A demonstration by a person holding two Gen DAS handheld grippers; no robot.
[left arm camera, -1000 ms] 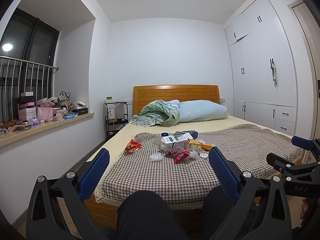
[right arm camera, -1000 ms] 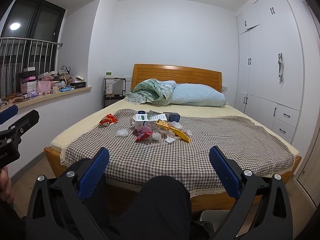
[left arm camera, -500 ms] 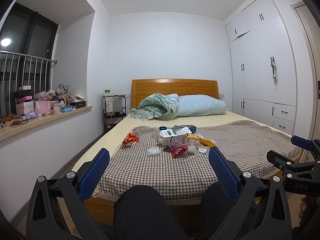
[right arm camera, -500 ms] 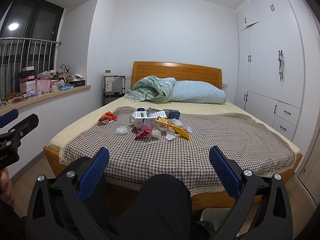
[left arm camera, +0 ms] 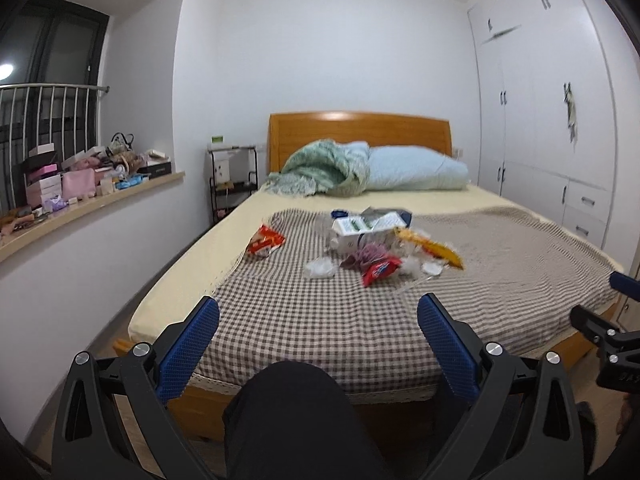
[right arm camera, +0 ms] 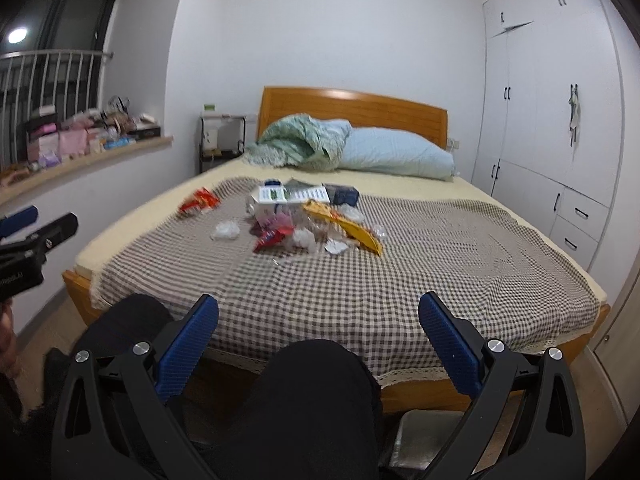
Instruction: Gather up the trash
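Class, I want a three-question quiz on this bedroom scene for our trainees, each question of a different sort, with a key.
1. True or false: the trash lies on the brown checked bedspread.
2. Which lies farthest toward the window side: (a) orange-red snack wrapper, (b) long yellow wrapper, (c) white-and-green carton?
3. Fill in: the jaws of the left gripper and right gripper are ____.

Key: 1 true; 2 a; 3 open, holding nothing.
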